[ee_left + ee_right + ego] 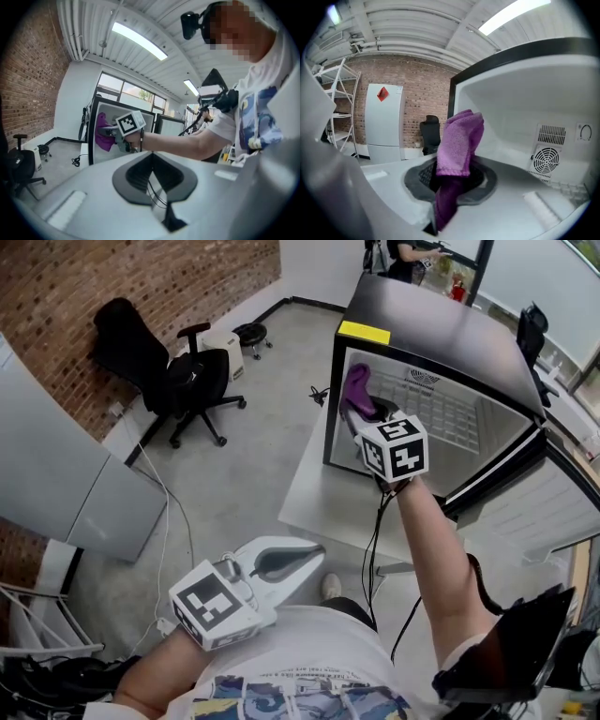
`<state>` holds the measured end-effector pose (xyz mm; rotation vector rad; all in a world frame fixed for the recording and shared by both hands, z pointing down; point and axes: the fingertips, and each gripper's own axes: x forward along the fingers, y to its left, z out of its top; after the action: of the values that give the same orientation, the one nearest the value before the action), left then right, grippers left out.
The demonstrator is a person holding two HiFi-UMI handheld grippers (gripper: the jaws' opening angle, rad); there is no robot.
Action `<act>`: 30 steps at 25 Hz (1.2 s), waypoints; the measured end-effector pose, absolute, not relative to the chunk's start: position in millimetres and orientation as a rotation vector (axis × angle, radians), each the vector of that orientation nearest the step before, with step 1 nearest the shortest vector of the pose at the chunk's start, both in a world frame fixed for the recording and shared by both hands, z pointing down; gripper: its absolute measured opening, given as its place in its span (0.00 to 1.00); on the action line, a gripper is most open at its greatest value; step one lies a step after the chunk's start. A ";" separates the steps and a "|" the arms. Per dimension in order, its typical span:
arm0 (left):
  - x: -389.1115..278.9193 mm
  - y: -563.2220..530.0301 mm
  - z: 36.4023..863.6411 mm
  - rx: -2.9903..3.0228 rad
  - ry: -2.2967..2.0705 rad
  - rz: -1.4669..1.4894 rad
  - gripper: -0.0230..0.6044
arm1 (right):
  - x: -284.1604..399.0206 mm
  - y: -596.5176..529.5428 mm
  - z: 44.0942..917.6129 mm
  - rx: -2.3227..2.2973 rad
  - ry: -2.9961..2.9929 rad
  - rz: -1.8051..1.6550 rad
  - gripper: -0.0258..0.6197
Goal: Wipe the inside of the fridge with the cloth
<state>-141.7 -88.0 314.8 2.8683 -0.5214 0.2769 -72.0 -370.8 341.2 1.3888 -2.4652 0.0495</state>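
Where the right hand-held gripper (451, 182) clamps the cloth (459, 140), its pads are hidden.

The cloth (459, 140) is soft napped fabric. The fridge (441, 329) has a glossy black shell and smooth white plastic lining. The wall (150, 277) is rough brick; the floor (253, 418), matt concrete.

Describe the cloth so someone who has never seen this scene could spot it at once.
Find the black-topped fridge with its door swung open. The right gripper reaches into the left side of its white inside. The cloth is the purple bundle pinched in that gripper's jaws, the only coloured thing inside.
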 end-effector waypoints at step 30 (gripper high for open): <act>-123.5 -123.2 314.7 2.877 -0.589 0.222 0.05 | 13.0 -451.9 323.7 1.698 -2.283 -0.054 0.12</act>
<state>-123.5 -123.2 314.7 2.8768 -0.5893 0.2222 13.0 -451.9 323.7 1.6985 -2.2833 -0.0539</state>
